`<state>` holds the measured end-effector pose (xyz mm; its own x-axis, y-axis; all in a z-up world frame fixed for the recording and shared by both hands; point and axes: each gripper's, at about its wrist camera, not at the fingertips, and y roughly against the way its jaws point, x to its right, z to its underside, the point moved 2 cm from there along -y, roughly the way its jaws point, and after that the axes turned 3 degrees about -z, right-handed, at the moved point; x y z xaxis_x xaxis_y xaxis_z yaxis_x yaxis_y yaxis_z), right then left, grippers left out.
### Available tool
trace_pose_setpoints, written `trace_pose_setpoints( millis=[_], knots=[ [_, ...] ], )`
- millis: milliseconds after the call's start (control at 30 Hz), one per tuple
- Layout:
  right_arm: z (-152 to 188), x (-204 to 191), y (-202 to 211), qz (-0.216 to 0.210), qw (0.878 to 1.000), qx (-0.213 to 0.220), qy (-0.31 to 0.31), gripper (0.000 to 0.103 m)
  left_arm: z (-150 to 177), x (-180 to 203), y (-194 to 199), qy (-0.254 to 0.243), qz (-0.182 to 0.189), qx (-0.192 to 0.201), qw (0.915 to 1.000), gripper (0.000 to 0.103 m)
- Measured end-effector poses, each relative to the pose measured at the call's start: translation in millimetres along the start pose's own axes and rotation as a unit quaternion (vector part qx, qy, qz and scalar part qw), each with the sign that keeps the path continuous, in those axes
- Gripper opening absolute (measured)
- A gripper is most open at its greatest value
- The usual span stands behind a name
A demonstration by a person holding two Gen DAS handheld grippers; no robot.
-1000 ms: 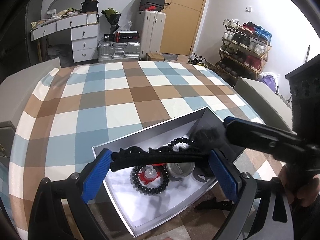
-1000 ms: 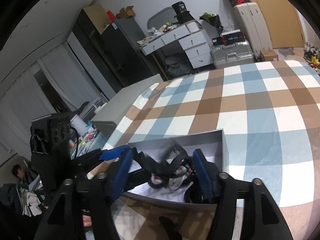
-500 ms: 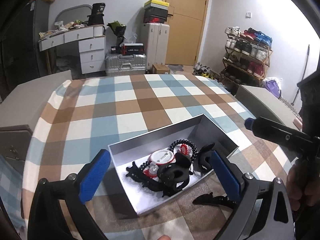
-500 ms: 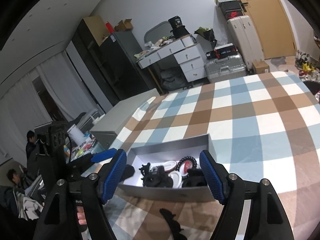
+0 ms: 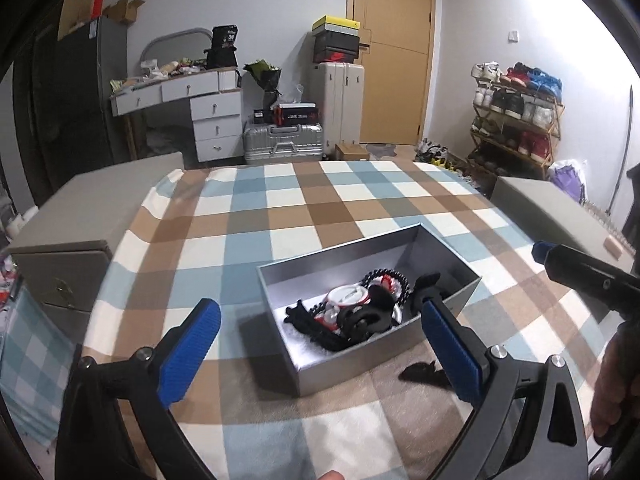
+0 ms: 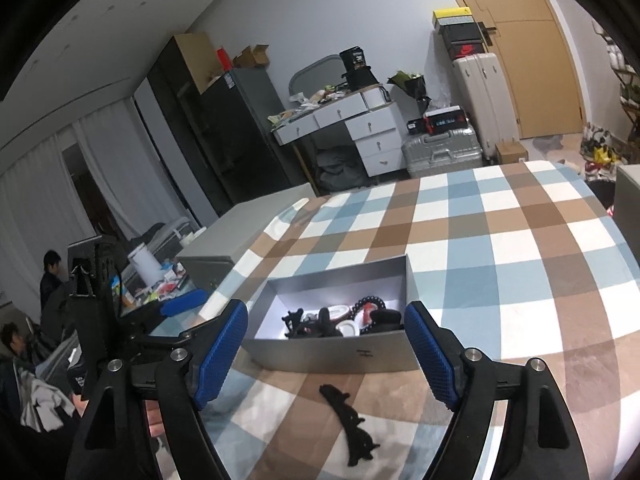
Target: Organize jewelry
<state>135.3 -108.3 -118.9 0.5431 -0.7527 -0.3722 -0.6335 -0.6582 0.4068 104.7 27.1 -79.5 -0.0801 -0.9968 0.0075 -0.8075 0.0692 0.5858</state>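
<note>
A silver box (image 5: 384,354) sits on the checked tablecloth; it also shows in the right wrist view (image 6: 332,356). Inside lie black hair clips (image 5: 320,326), a black bead bracelet (image 5: 388,280) and red-and-white round pieces (image 5: 346,296). A black hair clip (image 6: 350,424) lies on the cloth in front of the box, also seen in the left wrist view (image 5: 424,372). My left gripper (image 5: 320,354) is open and empty, held back above the box's near side. My right gripper (image 6: 326,354) is open and empty, above the loose clip.
The checked table (image 5: 304,208) stretches away behind the box. Grey cabinets stand at its left (image 5: 80,216) and right (image 5: 548,212). Suitcases (image 5: 284,144), a white desk and a shoe rack (image 5: 516,120) are across the room.
Both grippers have let go of the black pieces into the box, opened, and pulled back and up away from it. The box now looks smaller and farther off.
</note>
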Motion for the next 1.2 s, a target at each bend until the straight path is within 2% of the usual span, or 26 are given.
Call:
trace_pose_setpoints(
  millis=[100, 200, 267, 333, 500, 633, 700, 800, 833, 1033, 1200],
  knots=[
    [13.0, -3.2, -4.7, 0.011, 1.000, -0.018, 0.015, 0.082, 4.4, -5.3, 3.9, 0.016, -0.002, -0.001, 0.9999, 0.099],
    [36.6, -0.6, -20.8, 0.028, 0.998, -0.060, 0.015, 0.078, 9.7, -10.7, 5.7, 0.032, -0.004, -0.008, 0.9994, 0.099],
    [53.1, -1.1, -33.6, 0.041, 0.995, -0.091, 0.028, 0.065, 13.2, -14.8, 5.9, 0.041, -0.008, -0.013, 0.9990, 0.099],
    [62.6, -1.6, -39.9, 0.050, 0.992, -0.109, 0.039, 0.059, 16.8, -16.8, 5.8, 0.046, -0.010, -0.018, 0.9987, 0.099],
    [72.9, 1.7, -47.9, 0.079, 0.987, -0.131, 0.042, 0.058, 25.0, -16.9, 2.3, 0.045, -0.014, -0.037, 0.9982, 0.099],
    [79.2, -0.9, -53.3, 0.087, 0.983, -0.150, 0.054, 0.043, 30.4, -18.5, -0.1, 0.047, -0.016, -0.048, 0.9976, 0.099],
    [81.8, -3.4, -57.0, 0.090, 0.981, -0.161, 0.063, 0.028, 31.9, -19.9, -1.0, 0.051, -0.017, -0.051, 0.9972, 0.099],
    [83.9, -6.7, -62.9, 0.106, 0.976, -0.173, 0.081, 0.021, 32.2, -21.9, -3.1, 0.058, -0.015, -0.058, 0.9965, 0.099],
    [84.3, -8.1, -63.8, 0.105, 0.975, -0.176, 0.086, 0.017, 32.0, -21.7, -3.3, 0.059, -0.014, -0.059, 0.9965, 0.099],
    [82.4, -8.0, -62.0, 0.098, 0.977, -0.170, 0.082, 0.017, 31.6, -24.3, -5.3, 0.067, -0.010, -0.063, 0.9957, 0.099],
    [69.9, -6.0, -42.1, 0.065, 0.989, -0.124, 0.055, 0.017, 28.1, -21.5, -2.9, 0.062, -0.004, -0.048, 0.9969, 0.098]
  ],
)
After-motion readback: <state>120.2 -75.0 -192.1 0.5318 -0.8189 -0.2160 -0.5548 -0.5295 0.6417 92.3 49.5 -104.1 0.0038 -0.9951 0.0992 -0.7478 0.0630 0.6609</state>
